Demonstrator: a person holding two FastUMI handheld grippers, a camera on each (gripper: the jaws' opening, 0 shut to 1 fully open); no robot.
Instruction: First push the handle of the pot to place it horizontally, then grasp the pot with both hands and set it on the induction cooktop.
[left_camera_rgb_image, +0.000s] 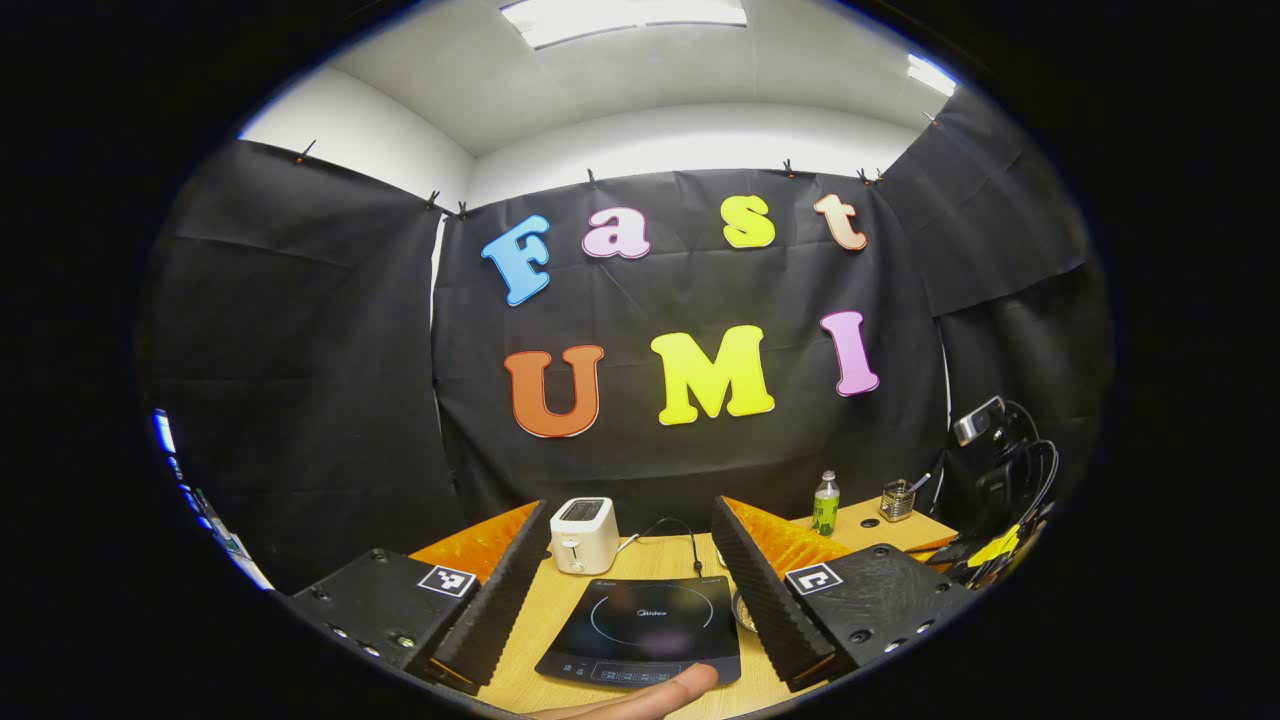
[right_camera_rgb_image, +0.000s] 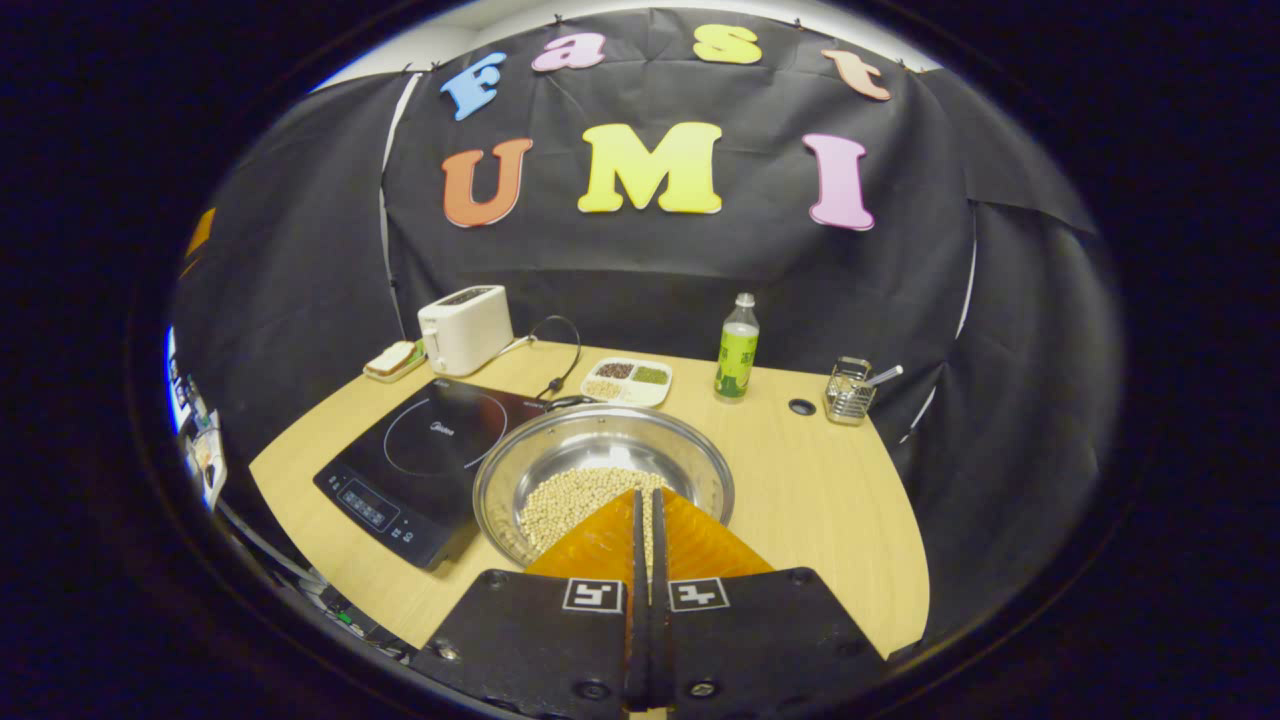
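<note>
One round steel pot (right_camera_rgb_image: 603, 470), one black induction cooktop (right_camera_rgb_image: 430, 462), one white toaster (right_camera_rgb_image: 465, 328), one green bottle (right_camera_rgb_image: 737, 350), one wire caddy (right_camera_rgb_image: 850, 390).

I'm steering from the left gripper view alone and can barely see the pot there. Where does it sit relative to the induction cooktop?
Observer: In the right gripper view the pot stands on the table, just right of the induction cooktop, not on it.
Operator: Is it empty?
Observer: No, pale beans lie in its bottom.
Operator: And the right gripper?
Observer: The right gripper is shut, its fingers pressed together with nothing between them, pointing over the pot's near rim.
</note>
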